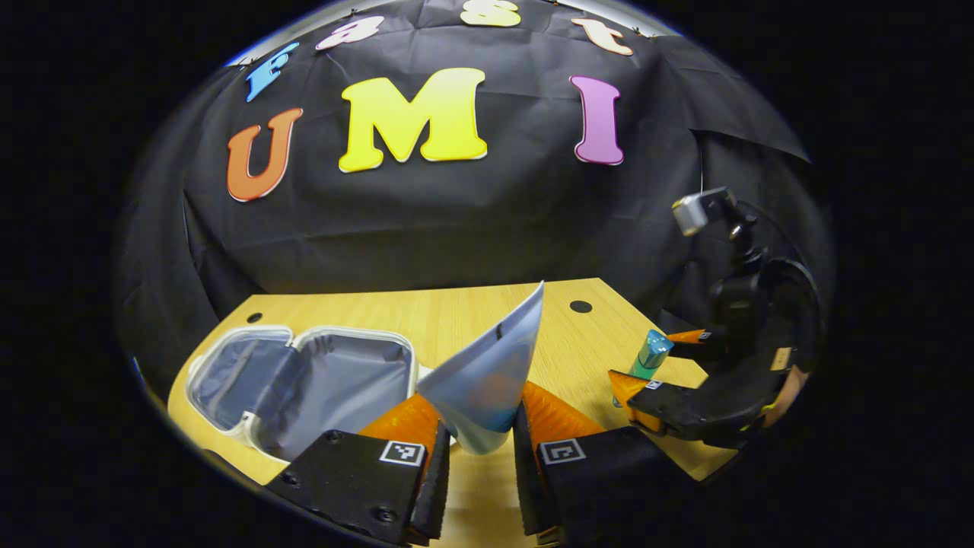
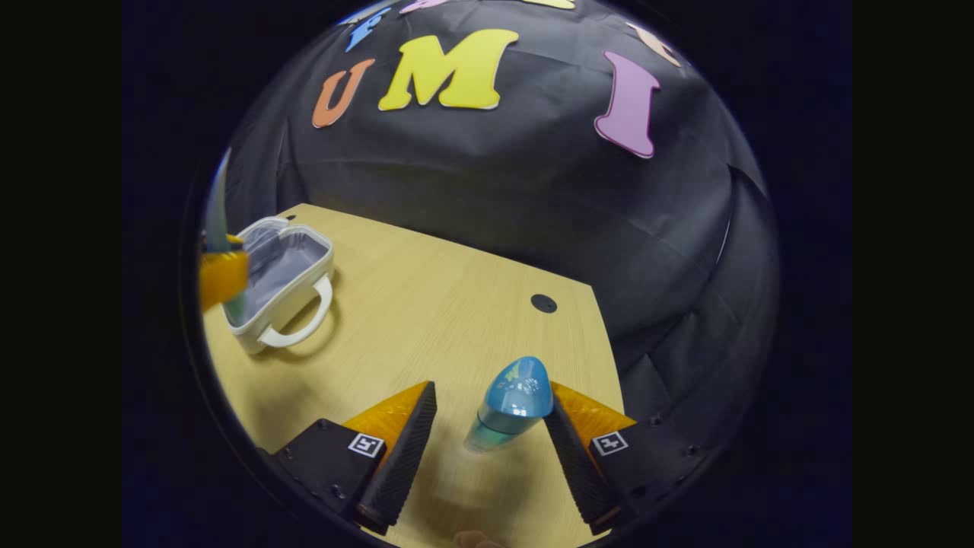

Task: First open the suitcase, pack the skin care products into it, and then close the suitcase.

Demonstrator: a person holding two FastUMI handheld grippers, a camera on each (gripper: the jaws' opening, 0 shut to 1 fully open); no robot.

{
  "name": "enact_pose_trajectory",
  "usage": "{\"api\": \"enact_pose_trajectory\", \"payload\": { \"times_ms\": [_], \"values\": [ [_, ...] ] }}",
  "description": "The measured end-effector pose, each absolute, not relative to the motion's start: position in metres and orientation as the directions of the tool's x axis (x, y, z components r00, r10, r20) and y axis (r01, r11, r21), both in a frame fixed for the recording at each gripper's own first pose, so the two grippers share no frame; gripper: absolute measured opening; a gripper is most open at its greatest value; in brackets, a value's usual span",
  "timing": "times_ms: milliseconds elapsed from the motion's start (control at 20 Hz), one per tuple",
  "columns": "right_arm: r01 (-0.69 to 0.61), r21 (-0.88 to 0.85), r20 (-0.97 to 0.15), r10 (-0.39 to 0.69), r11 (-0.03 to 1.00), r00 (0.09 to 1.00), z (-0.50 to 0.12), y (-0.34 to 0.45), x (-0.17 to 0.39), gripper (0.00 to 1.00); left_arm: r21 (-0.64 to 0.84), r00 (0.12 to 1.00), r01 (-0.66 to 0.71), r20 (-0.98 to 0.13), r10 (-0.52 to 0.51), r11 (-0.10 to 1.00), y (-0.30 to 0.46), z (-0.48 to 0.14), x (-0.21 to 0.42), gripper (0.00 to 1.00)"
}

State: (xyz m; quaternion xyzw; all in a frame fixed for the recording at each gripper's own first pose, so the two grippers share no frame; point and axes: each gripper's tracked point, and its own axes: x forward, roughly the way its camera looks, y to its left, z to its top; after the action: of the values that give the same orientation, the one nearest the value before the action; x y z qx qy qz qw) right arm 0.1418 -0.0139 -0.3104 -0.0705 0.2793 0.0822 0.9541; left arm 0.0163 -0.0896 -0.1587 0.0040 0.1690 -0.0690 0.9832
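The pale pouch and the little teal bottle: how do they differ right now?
The pouch is flat, silvery-blue and tapers to a point; the bottle is round, teal, with a domed blue cap. The pouch is held between the left gripper fingers beside the open suitcase; the bottle stands on the table, with the right gripper open around it, one side clearly apart. Neither is packed yet.
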Motion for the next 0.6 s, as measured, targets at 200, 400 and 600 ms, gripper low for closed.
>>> {"api": "enact_pose_trajectory", "payload": {
  "times_ms": [200,400,600],
  "values": [
    [-0.101,-0.036,-0.561,0.064,0.994,0.825,-0.323,-0.018,0.150,0.77,0.018,0.929,0.132,-0.351,-0.118,0.991,-0.052,-0.130,-0.010,0.40],
    [-0.021,-0.023,-0.580,0.004,1.000,0.814,-0.338,-0.026,0.151,0.59,0.037,0.922,0.094,-0.381,-0.073,0.995,0.003,-0.124,-0.023,0.40],
    [0.013,-0.018,-0.587,-0.021,1.000,0.809,-0.336,-0.027,0.142,0.42,0.044,0.911,0.062,-0.410,-0.039,0.997,0.051,-0.130,-0.020,0.44]
  ]
}}
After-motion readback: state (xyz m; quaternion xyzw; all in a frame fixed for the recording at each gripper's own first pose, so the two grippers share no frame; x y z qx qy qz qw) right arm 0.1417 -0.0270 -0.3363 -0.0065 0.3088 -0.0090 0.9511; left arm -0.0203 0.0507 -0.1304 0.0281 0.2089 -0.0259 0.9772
